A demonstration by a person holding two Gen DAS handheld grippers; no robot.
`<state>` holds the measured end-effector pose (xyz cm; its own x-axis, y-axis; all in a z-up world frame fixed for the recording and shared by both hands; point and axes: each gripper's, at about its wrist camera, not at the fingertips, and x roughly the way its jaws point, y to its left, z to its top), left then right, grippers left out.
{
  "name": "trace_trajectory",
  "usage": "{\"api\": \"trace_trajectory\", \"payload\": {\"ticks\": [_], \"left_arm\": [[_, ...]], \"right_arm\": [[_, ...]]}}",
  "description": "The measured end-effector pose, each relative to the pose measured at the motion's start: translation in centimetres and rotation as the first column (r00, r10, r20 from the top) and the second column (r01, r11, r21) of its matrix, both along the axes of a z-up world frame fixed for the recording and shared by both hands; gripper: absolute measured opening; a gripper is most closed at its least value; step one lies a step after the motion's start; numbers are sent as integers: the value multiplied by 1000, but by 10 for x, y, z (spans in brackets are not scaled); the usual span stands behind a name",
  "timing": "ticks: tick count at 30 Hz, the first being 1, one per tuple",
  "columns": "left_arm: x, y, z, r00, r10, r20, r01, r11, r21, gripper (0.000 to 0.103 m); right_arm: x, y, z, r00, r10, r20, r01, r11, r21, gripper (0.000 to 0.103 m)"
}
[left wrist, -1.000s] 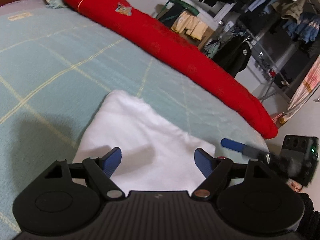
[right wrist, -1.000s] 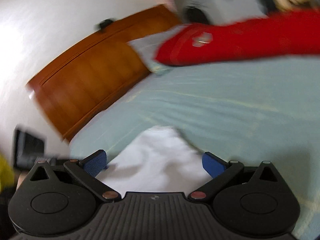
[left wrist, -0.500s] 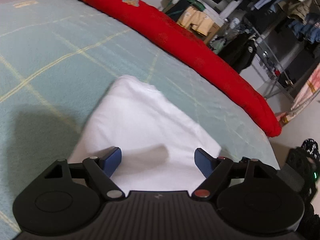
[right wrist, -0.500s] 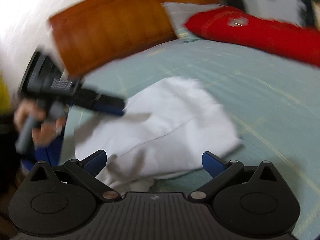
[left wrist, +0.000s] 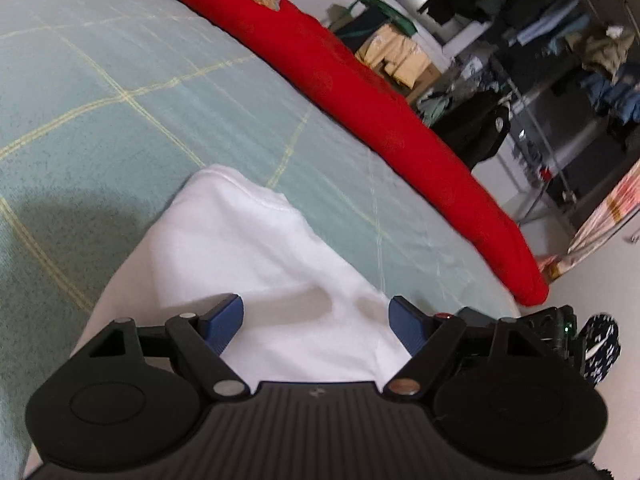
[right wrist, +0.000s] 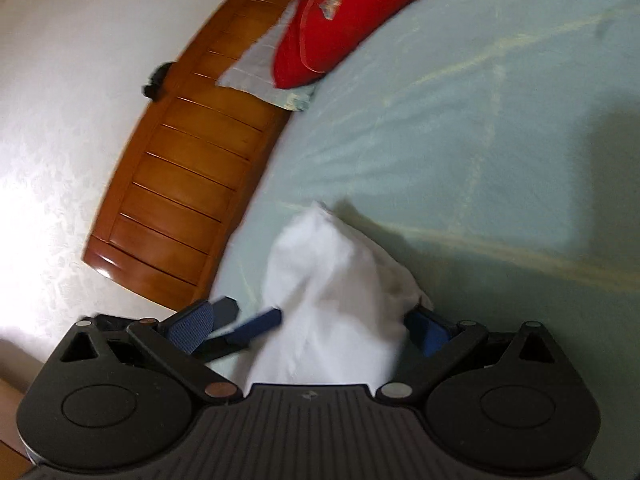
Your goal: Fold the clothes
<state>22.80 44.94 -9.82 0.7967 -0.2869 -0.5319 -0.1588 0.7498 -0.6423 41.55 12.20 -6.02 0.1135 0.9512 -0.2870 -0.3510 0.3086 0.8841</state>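
Left gripper [left wrist: 316,326] and right gripper [right wrist: 310,330] — jaws wide, holding nothing — straddle the white garment [left wrist: 248,264]; closing too shallow may pinch one layer only, spoiling the fold.

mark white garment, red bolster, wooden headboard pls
white garment [left wrist: 248,248], left wrist view, on its flat upper layer.
red bolster [left wrist: 360,92], left wrist view, mid-length of its top.
wooden headboard [right wrist: 188,176], right wrist view, on a middle slat.
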Motion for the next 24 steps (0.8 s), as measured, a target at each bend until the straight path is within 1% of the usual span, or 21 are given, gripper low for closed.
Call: {"api": "trace_trajectory", "payload": {"ticks": [2, 3, 5, 6, 8, 9, 10, 11, 12, 13, 14, 15, 17, 18, 19, 20, 21, 22, 23, 24], "left_arm": [[-2, 1, 1, 1000, 15, 5, -15, 1000, 24, 79], [-2, 2, 2, 1000, 23, 4, -23, 999, 28, 78], [-2, 4, 6, 999, 46, 5, -46, 999, 27, 77], [-2, 4, 11, 999, 50, 16, -50, 998, 25, 77], [2, 0, 19, 999, 20, 45, -21, 999, 26, 77], [4, -1, 22, 998, 4, 60, -6, 1000, 27, 77], [6, -3, 26, 997, -11, 75, 9, 1000, 29, 77], [10, -4, 25, 997, -25, 67, 22, 999, 39, 77], [15, -4, 24, 998, -38, 55, 35, 998, 51, 77], [20, -4, 21, 999, -30, 36, 27, 997, 72, 77], [25, -4, 17, 1000, -18, 17, 16, 995, 94, 77], [27, 1, 12, 1000, -3, 7, 2, 996, 92, 76], [32, 10, 0, 1000, 27, -10, -26, 996, 82, 67], [32, 14, -1, 999, 39, -14, -38, 998, 59, 65], [32, 18, -1, 999, 51, -16, -50, 998, 35, 64], [32, 18, 3, 999, 52, -17, -51, 998, 36, 64], [32, 18, 8, 999, 51, -17, -51, 998, 39, 64], [34, 16, 13, 1000, 30, -8, -30, 998, 55, 68], [35, 13, 19, 1000, 6, 3, -6, 997, 72, 70], [39, 9, 22, 1000, -25, 12, 25, 997, 68, 71]], "right_arm": [[0, -7, 6, 1000, 8, 7, -9, 996, 85, 103], [-1, -14, 9, 1000, 3, 29, -7, 991, 132, 103], [-4, -29, 16, 997, -13, 74, -2, 981, 196, 103], [-5, -35, 19, 995, -27, 96, 7, 979, 203, 103], [-9, -44, 29, 986, -67, 154, 44, 989, 144, 103], [-11, -46, 36, 976, -76, 203, 55, 993, 106, 103], [-15, -47, 43, 965, -76, 249, 58, 995, 80, 103], [-18, -45, 50, 956, -63, 286, 47, 997, 62, 103], [-22, -39, 55, 952, -28, 306, 11, 998, 56, 103], [-26, -29, 57, 947, 17, 321, -29, 999, 34, 103], [-30, -17, 57, 938, 65, 341, -67, 998, -6, 103], [-33, -5, 56, 926, 113, 359, -103, 994, -47, 103], [-41, 19, 52, 901, 202, 384, -157, 977, -147, 103], [-42, 26, 45, 898, 216, 383, -145, 968, -207, 103], [-41, 28, 38, 899, 212, 384, -123, 962, -244, 102], [-40, 30, 32, 899, 208, 385, -100, 955, -280, 101], [-40, 29, 30, 901, 197, 387, -80, 952, -297, 101], [-42, 26, 35, 902, 180, 393, -64, 955, -290, 102], [-46, 22, 41, 899, 168, 404, -49, 956, -288, 103], [-50, 19, 46, 896, 162, 413, -42, 958, -283, 103]]}}
